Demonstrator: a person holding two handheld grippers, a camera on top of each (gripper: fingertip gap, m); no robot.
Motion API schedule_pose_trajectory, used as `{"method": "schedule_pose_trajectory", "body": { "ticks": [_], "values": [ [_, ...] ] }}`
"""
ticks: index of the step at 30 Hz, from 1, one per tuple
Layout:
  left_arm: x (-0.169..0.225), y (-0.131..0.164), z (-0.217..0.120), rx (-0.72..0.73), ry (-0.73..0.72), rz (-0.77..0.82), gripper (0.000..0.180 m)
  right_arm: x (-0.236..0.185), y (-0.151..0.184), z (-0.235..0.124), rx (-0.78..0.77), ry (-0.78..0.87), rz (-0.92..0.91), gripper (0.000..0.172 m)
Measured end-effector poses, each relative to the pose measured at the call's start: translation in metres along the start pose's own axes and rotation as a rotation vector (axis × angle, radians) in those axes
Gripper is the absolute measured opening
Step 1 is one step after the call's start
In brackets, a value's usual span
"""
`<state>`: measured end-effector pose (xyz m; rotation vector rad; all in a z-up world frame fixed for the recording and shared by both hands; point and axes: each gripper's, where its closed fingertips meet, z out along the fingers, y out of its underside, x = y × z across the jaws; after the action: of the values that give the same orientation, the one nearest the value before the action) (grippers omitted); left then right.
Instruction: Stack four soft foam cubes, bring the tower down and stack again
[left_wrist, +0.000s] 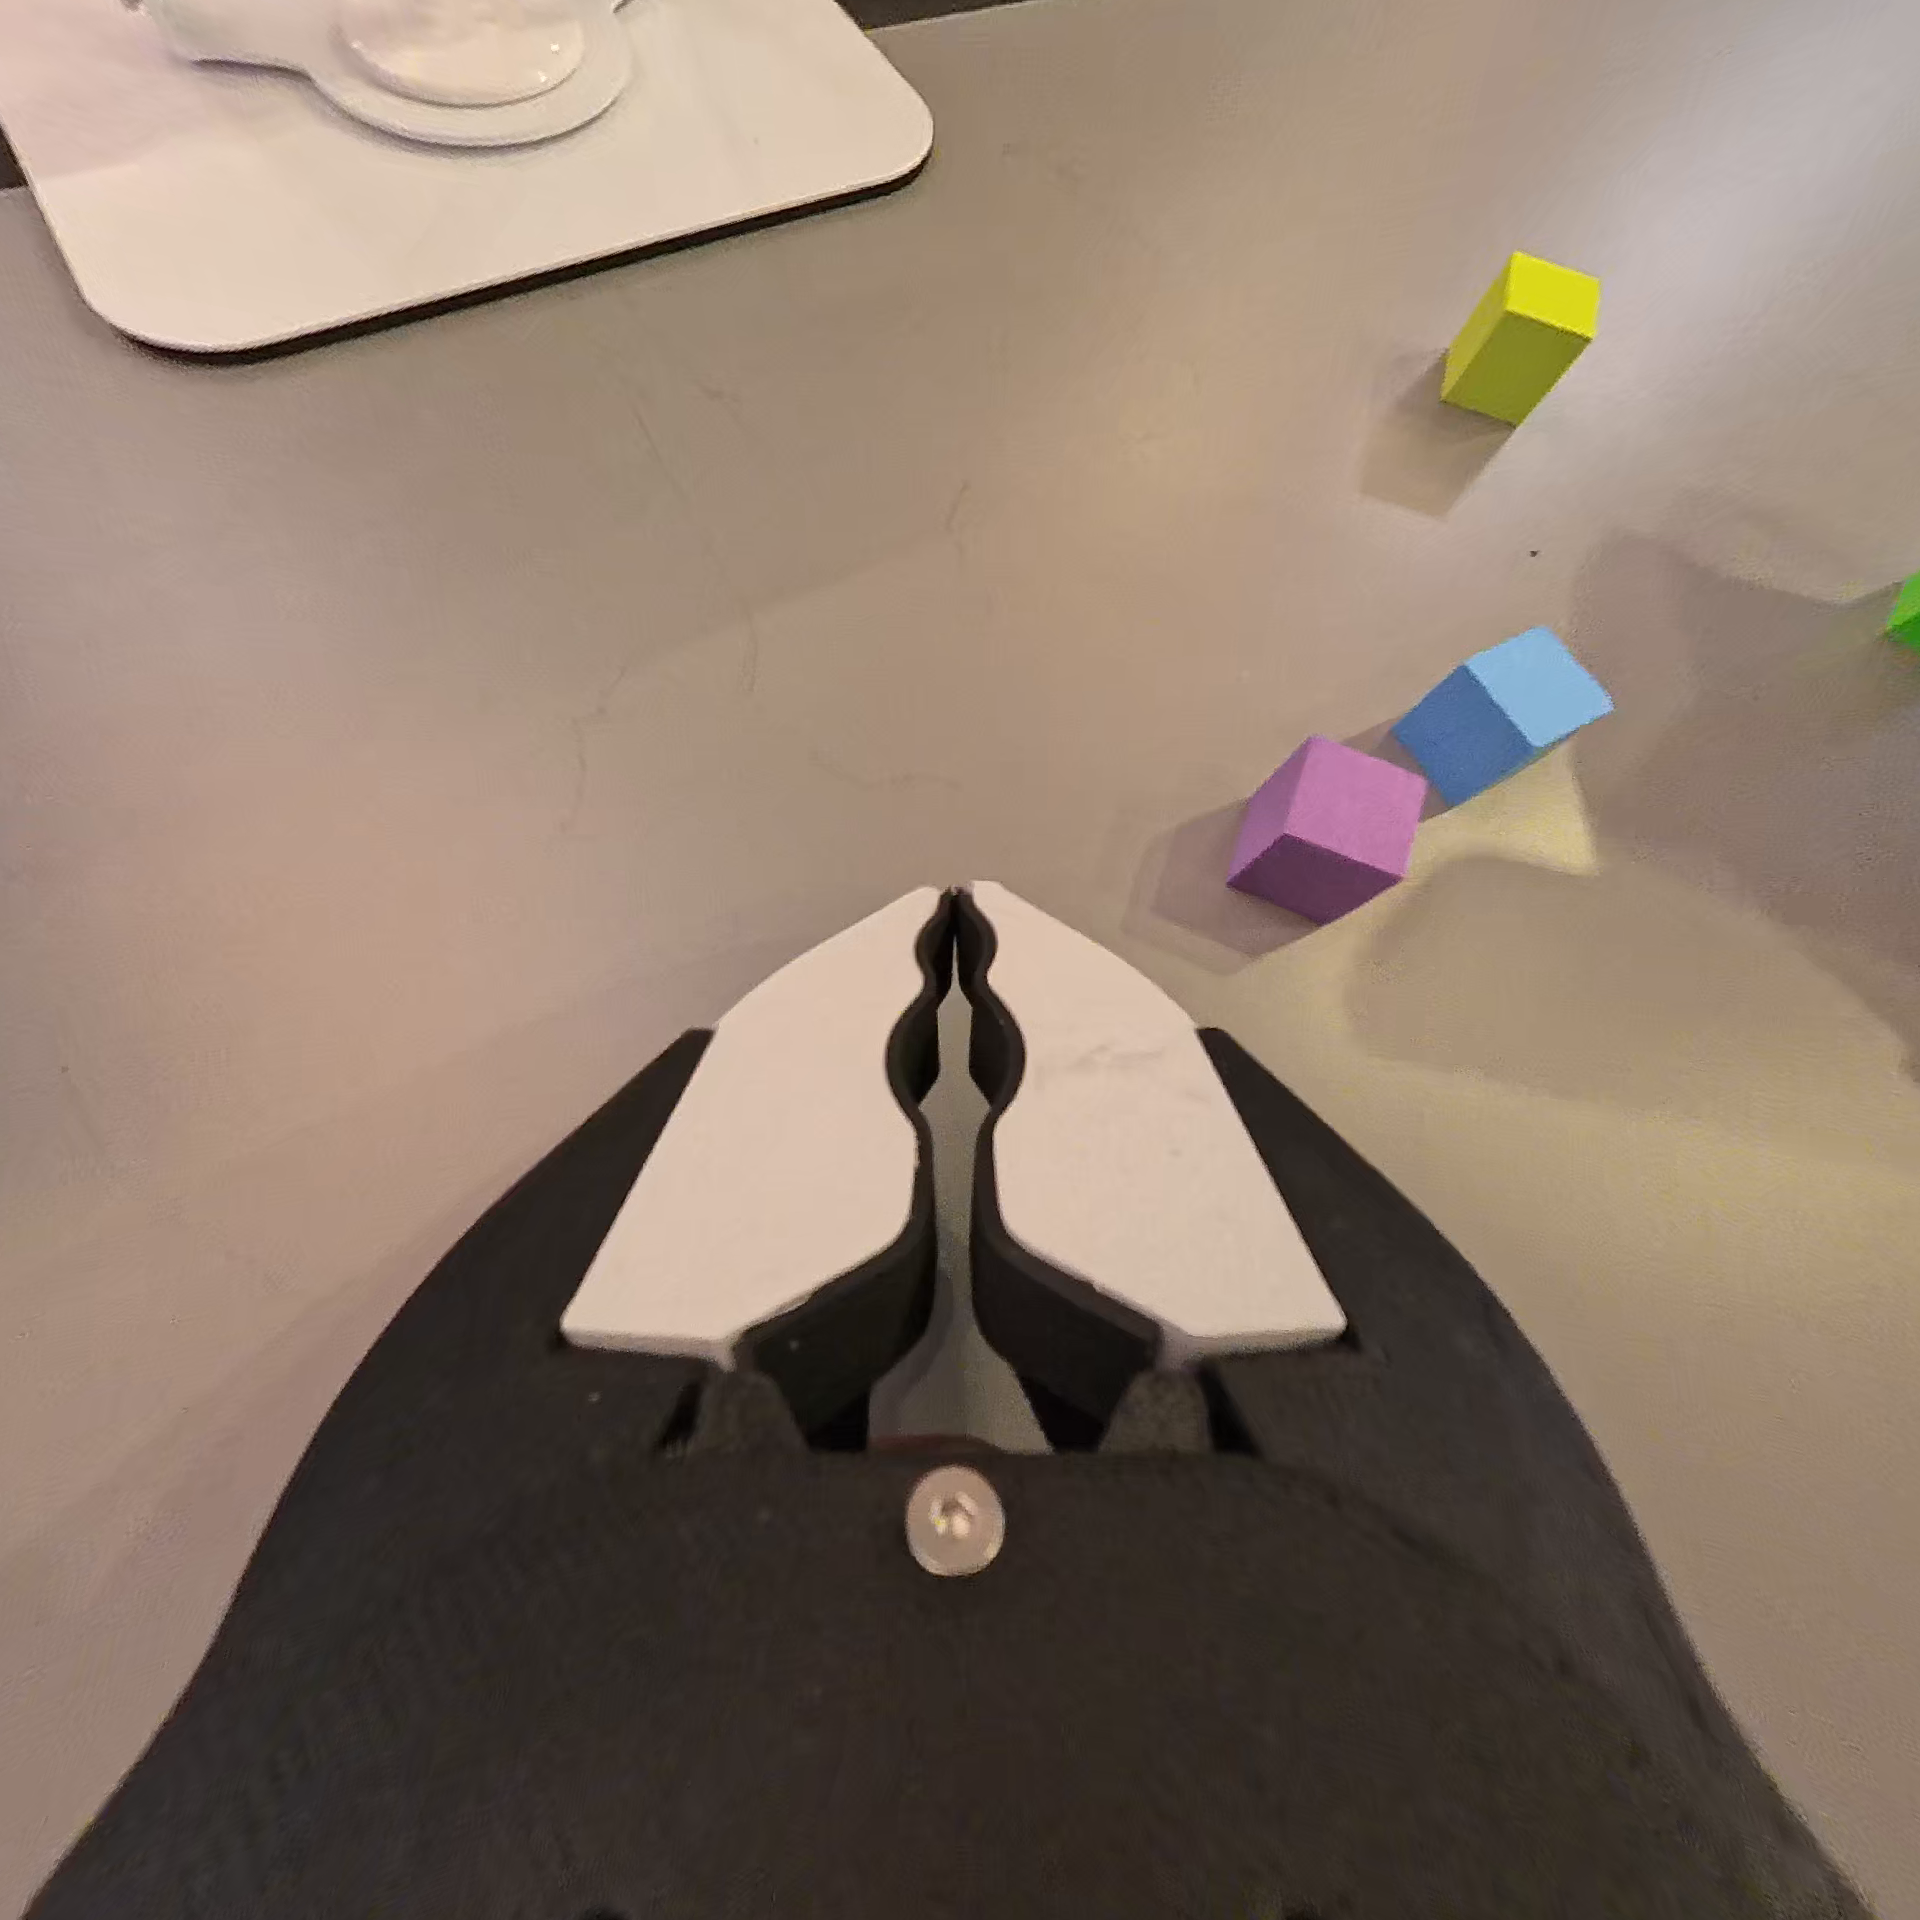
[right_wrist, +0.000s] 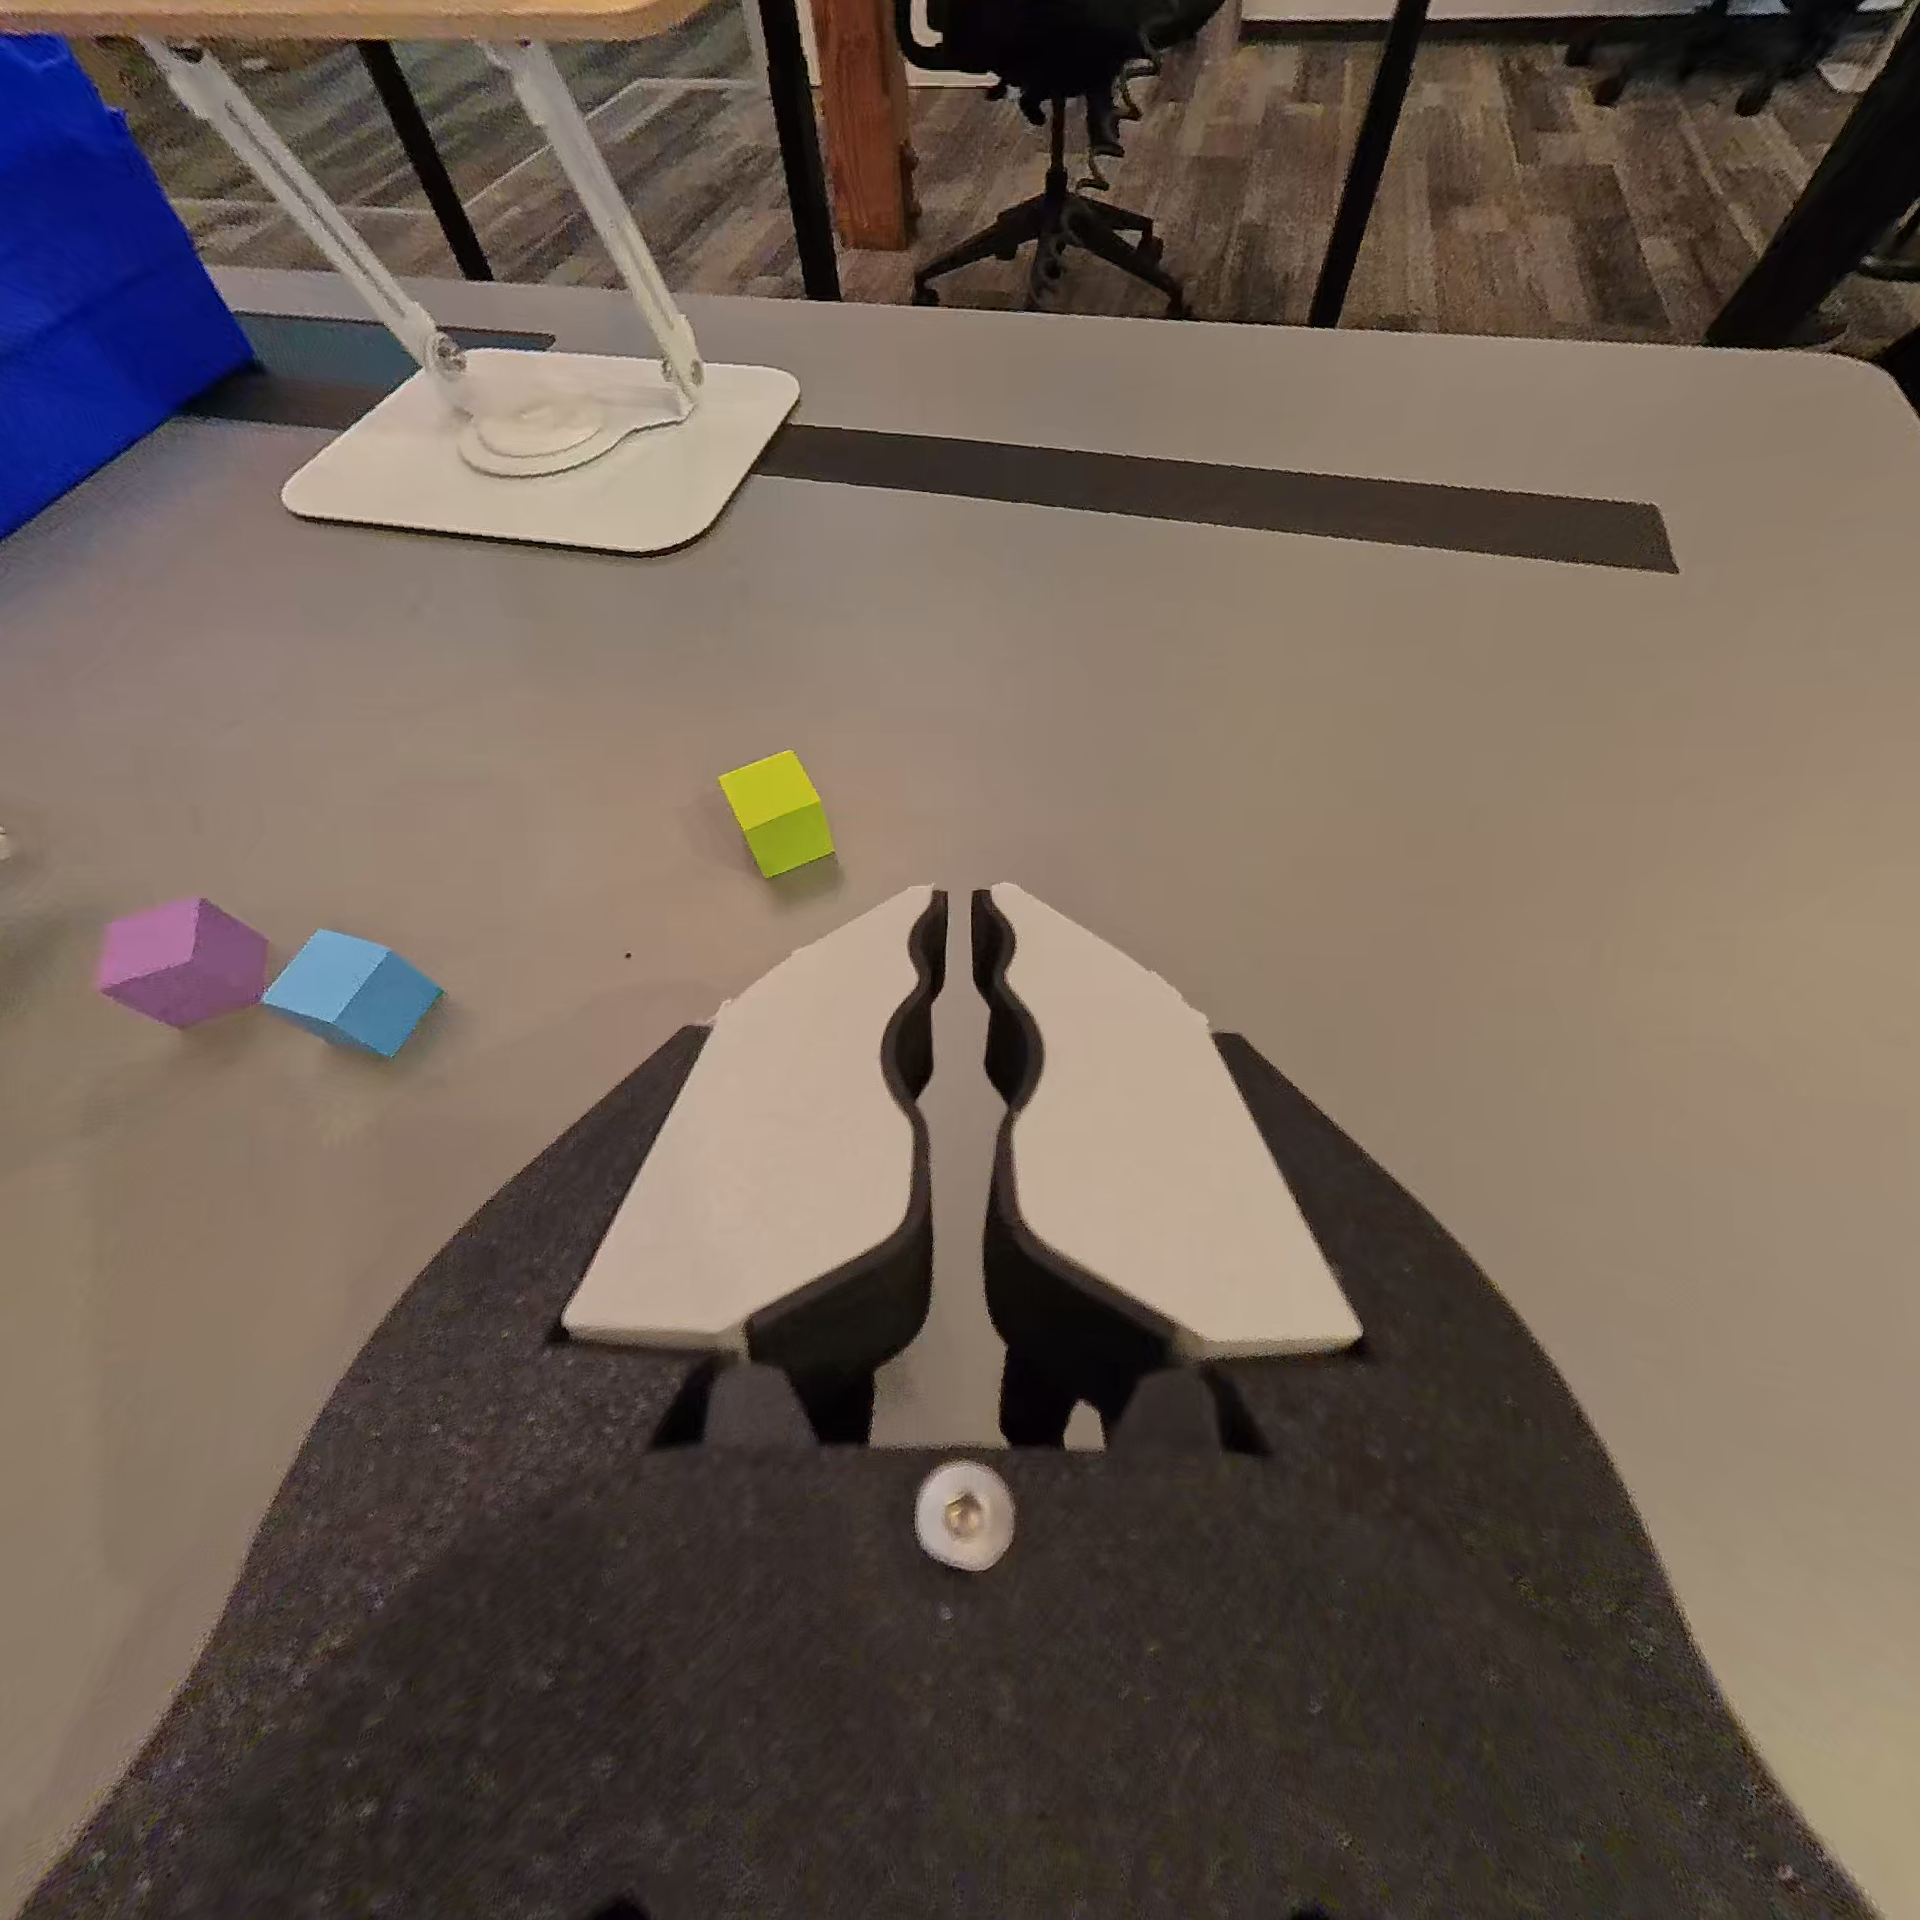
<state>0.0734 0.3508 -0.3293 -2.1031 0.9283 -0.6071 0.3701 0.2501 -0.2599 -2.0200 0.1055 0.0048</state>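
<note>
Four cubes lie unstacked on the grey worktop (right_wrist: 1247, 727): purple (right_wrist: 182, 961) touching blue (right_wrist: 353, 990), yellow (right_wrist: 777, 812) apart, green (left_wrist: 1908, 613) at the edge. Left tool (left_wrist: 954, 891) is clenched bare; right tool (right_wrist: 960, 894) stands slightly parted, bare.

Left gripper (left_wrist: 954, 902): matte black, rough-textured body flaring wide toward 6 o'clock; two pale grey flat-topped fingers (left_wrist: 810, 1143) tapering toward 12 o'clock, inner faces lined with wavy black pads; silver hex-socket screw (left_wrist: 955, 1520) on centreline (on pale washer). Right gripper (right_wrist: 960, 902): same build, speckled black body, pale grey fingers (right_wrist: 1132, 1143), silver screw (right_wrist: 964, 1515).
</note>
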Motion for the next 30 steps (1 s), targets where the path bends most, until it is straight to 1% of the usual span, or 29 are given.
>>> {"method": "schedule_pose_trajectory", "body": {
  "ticks": [6, 16, 22, 30],
  "values": [
    [0.002, -0.002, -0.002, 0.02, 0.033, -0.011, 0.0, -0.021, 0.003, 0.009, -0.039, -0.007, -0.111, 0.004],
    [0.006, -0.003, -0.004, 0.034, 0.047, 0.01, 0.001, -0.046, 0.003, 0.019, -0.065, -0.022, -0.206, 0.005],
    [0.009, -0.006, -0.006, 0.063, 0.068, 0.023, 0.025, -0.063, -0.008, 0.029, -0.037, -0.081, -0.239, 0.006],
    [0.024, -0.005, -0.007, 0.062, 0.115, 0.108, 0.042, -0.085, -0.024, 0.05, -0.008, -0.141, -0.232, 0.006]
  ]
}}
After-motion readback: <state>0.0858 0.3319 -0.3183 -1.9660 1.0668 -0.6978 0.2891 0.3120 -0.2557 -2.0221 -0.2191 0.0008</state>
